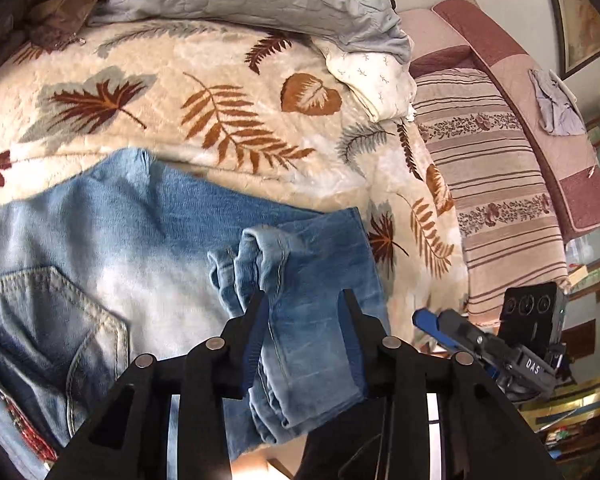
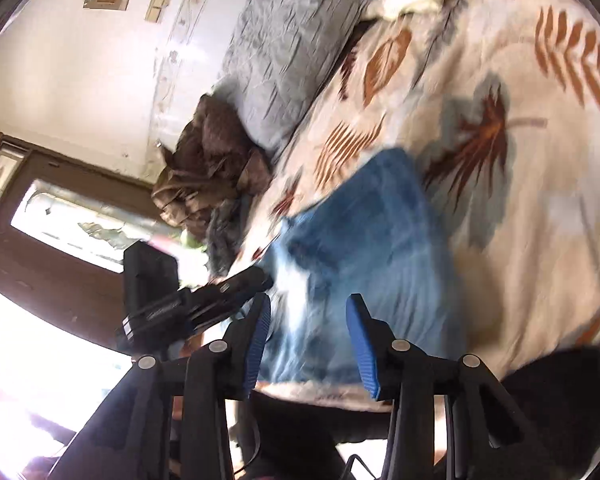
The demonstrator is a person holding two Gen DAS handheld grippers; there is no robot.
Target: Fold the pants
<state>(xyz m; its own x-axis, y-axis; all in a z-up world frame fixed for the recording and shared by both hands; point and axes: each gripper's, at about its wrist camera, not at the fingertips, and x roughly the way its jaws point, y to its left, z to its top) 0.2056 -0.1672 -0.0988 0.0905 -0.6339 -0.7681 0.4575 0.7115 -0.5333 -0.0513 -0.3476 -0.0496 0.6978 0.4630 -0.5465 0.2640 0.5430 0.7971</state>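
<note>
Jeans [image 1: 140,240] lie on the near part of the leaf-print blanket [image 1: 220,92], leg ends folded back over the seat, one hem [image 1: 260,256] bunched and curled. Left gripper [image 1: 302,300] hovers above that hem, jaws spread, pinching nothing; right gripper [image 2: 308,312] likewise spread and empty. Bunched cloth could spring loose and spoil the fold if left unsmoothed.

Two close downward wrist views; shared leaf-print blanket [image 1: 220,92], jeans [image 2: 372,248]

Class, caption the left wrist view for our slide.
Open left gripper above folded jeans on a leaf-patterned blanket.
</note>
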